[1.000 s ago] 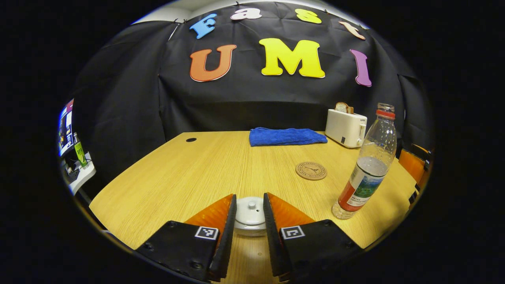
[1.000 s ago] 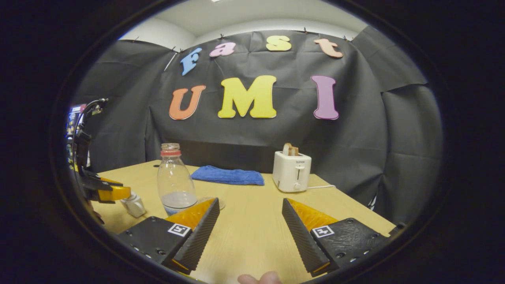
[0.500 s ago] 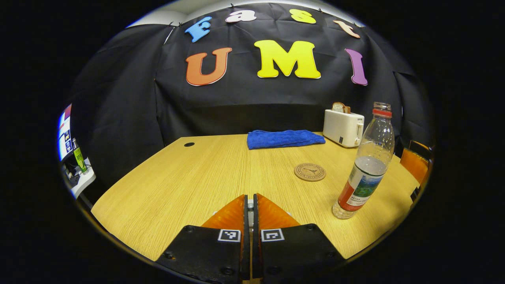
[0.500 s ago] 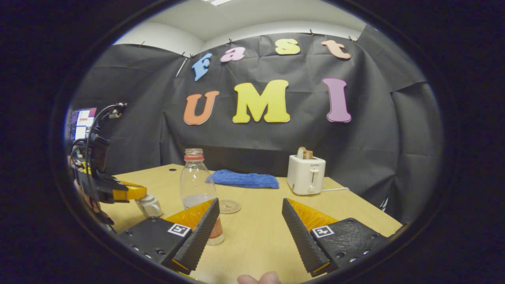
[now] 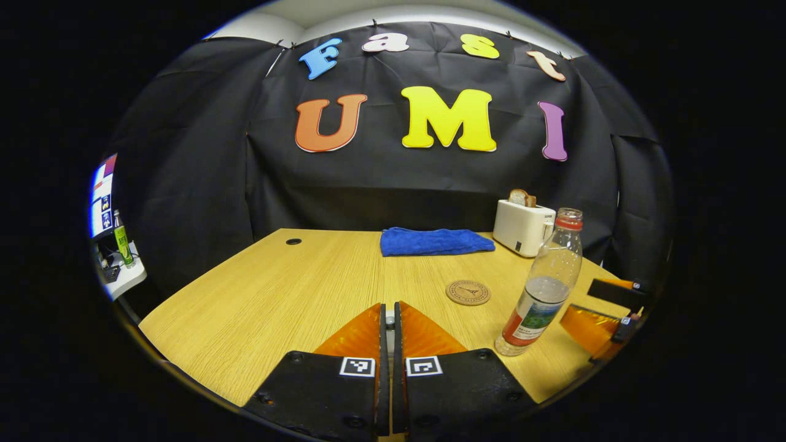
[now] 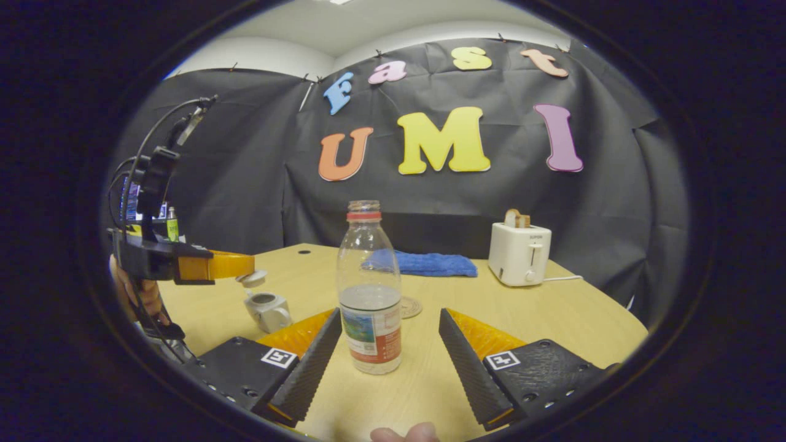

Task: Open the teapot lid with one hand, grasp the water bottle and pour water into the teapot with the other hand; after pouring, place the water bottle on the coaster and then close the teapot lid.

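**Teapot uncovered, bottle between the right jaws**

Teapot (image 6: 268, 310) sits on the wooden table (image 6: 552, 313) with its mouth uncovered; what lies inside cannot be told. Its lid (image 6: 252, 279) hangs above the mouth, pinched at the fingertips of the left gripper (image 6: 242, 265), apart from the pot. In the left gripper view that gripper (image 5: 387, 319) has its jaws pressed nearly together on a sliver of the lid's knob.

The right gripper (image 6: 389, 331) has its jaws spread wide, and the water bottle (image 6: 369, 294) stands upright, just ahead of the gap between them, touching neither finger. The bottle has no cap, and water fills roughly its lower third. A round coaster (image 6: 410, 307) lies bare just behind the bottle.
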Demonstrator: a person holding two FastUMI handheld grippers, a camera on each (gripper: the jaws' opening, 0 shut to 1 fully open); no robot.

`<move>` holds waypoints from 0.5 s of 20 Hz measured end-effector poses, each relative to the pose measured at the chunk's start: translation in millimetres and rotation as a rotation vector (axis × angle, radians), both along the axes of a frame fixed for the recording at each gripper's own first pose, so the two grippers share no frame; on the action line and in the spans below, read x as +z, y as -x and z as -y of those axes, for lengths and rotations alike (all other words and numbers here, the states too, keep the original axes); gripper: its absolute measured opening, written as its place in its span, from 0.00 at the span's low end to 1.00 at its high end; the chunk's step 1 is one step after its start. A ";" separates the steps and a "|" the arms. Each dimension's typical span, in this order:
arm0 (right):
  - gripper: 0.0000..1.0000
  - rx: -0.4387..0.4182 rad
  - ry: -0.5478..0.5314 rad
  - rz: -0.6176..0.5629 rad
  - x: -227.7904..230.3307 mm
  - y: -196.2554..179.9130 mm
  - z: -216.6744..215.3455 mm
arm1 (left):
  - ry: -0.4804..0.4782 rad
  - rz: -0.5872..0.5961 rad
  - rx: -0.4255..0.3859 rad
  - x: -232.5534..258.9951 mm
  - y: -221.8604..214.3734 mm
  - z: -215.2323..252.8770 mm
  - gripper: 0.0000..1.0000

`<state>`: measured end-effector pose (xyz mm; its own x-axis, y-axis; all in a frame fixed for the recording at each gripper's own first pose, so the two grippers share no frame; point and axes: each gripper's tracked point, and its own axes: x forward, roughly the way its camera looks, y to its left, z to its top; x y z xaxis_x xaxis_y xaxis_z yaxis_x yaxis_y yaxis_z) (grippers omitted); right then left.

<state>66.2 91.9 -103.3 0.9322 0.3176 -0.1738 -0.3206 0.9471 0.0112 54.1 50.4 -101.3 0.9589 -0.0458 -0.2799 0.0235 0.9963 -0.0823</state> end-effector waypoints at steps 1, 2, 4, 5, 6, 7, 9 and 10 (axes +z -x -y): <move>0.96 0.005 0.000 -0.010 -3.0 -5.6 -5.6 | 0.001 0.012 -0.002 2.8 1.8 0.4 0.05; 0.99 0.011 -0.004 -0.016 -5.8 -9.0 -10.0 | 0.002 0.020 -0.003 6.3 3.2 0.0 0.05; 0.99 0.023 -0.005 -0.017 -5.4 -17.7 -21.9 | 0.020 0.039 -0.005 14.1 6.0 -1.2 0.04; 0.99 0.020 0.001 -0.018 -5.3 -23.2 -24.5 | 0.033 0.047 -0.002 18.2 7.1 -2.4 0.04; 0.96 0.021 0.002 -0.022 -7.3 -27.0 -27.4 | 0.038 0.054 0.001 21.2 8.5 -4.2 0.04; 0.99 0.021 -0.001 -0.027 -7.8 -29.5 -29.6 | 0.035 0.062 0.011 23.9 8.8 -7.8 0.04; 0.99 0.015 0.005 -0.041 -10.9 -33.6 -31.2 | 0.027 0.067 0.030 24.5 8.4 -17.2 0.05; 0.92 0.012 0.004 -0.042 -10.0 -35.2 -31.7 | 0.032 0.065 0.034 24.2 8.6 -19.4 0.05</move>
